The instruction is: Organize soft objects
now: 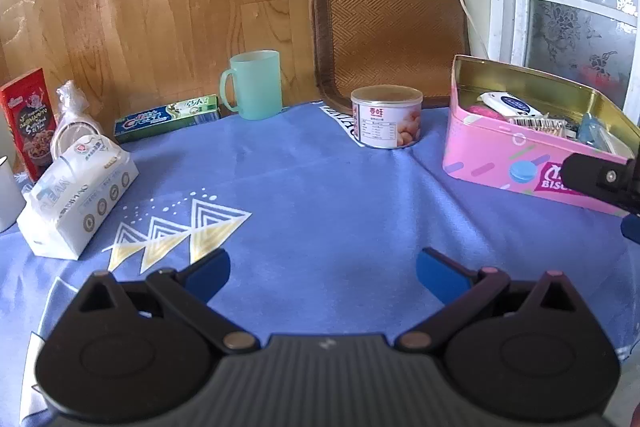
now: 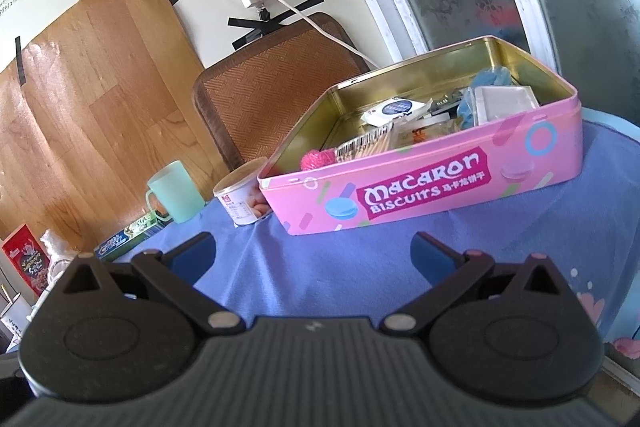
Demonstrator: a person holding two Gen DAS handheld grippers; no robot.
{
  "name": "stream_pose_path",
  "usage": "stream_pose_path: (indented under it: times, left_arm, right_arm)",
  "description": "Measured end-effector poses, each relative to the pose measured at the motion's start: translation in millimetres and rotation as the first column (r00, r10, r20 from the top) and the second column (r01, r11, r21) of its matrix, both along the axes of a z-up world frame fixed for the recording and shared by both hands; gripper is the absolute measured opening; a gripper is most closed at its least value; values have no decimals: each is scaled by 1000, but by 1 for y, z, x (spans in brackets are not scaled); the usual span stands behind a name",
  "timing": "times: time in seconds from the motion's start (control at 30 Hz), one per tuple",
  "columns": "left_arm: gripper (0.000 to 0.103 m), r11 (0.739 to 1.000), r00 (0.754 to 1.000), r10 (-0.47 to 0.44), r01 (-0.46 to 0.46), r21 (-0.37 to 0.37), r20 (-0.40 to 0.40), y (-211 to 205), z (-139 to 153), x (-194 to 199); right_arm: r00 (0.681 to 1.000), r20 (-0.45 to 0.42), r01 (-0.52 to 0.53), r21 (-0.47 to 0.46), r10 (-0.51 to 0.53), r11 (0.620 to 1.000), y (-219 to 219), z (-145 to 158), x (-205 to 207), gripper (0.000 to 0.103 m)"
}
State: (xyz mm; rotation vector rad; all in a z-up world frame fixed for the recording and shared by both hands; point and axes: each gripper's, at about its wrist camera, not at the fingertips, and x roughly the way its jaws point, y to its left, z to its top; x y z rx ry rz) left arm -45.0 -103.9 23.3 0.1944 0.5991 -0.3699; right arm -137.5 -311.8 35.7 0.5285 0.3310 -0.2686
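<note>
Blue cloth point(image 1: 320, 187) covers the table, wood panel and a woven mat behind, frosted window at right. L claw point(image 1: 323, 269) hovers low over bare cloth, jaws spread wide, nothing between them; R claw point(image 2: 313, 251) likewise wide apart and empty, just short of the pink tin point(image 2: 420, 195). Soft item still out, by judgement the task's thing: tissue pack point(image 1: 80, 187), lying tilted at far left of the cloth, well apart from the tin, next to a red box point(image 1: 28, 123) and a knotted plastic bag point(image 1: 70, 115). Risks: pack is slack and slippery, so a pinch on one corner may let it sag or slip out mid-carry; the cloth is loose and creased near the can point(image 1: 386, 117), so a low claw could snag it and drag or topple the can or the mug point(image 1: 252, 85); the tin looks crowded, so the bulky pack may not seat and could ride over the rim. Toothpaste box point(image 1: 166, 119) lies near the mug, not soft, should stay. Containers: tin open, no lid seen, holds a pink ball point(image 2: 316, 159), a white sachet point(image 2: 394, 111), a barcoded packet point(image 2: 368, 145), blue stuff point(image 2: 490, 79) and a white tray point(image 2: 504, 101). Mug interior not visible. Can is sealed.
</note>
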Motion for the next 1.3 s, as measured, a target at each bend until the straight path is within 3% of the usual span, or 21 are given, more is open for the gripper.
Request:
stream_pose_path:
  times: [0.5, 1.3]
  left_arm:
    - [103, 998, 999, 22, -24, 59, 23, -3, -2, -1]
    - [103, 993, 1000, 12, -9, 121, -27, -11, -14, 2]
  right_arm:
    - [1000, -1, 0, 7, 0, 1000, -1, 0, -1, 103]
    - [1000, -13, -17, 23, 17, 1000, -2, -3, 3, 103]
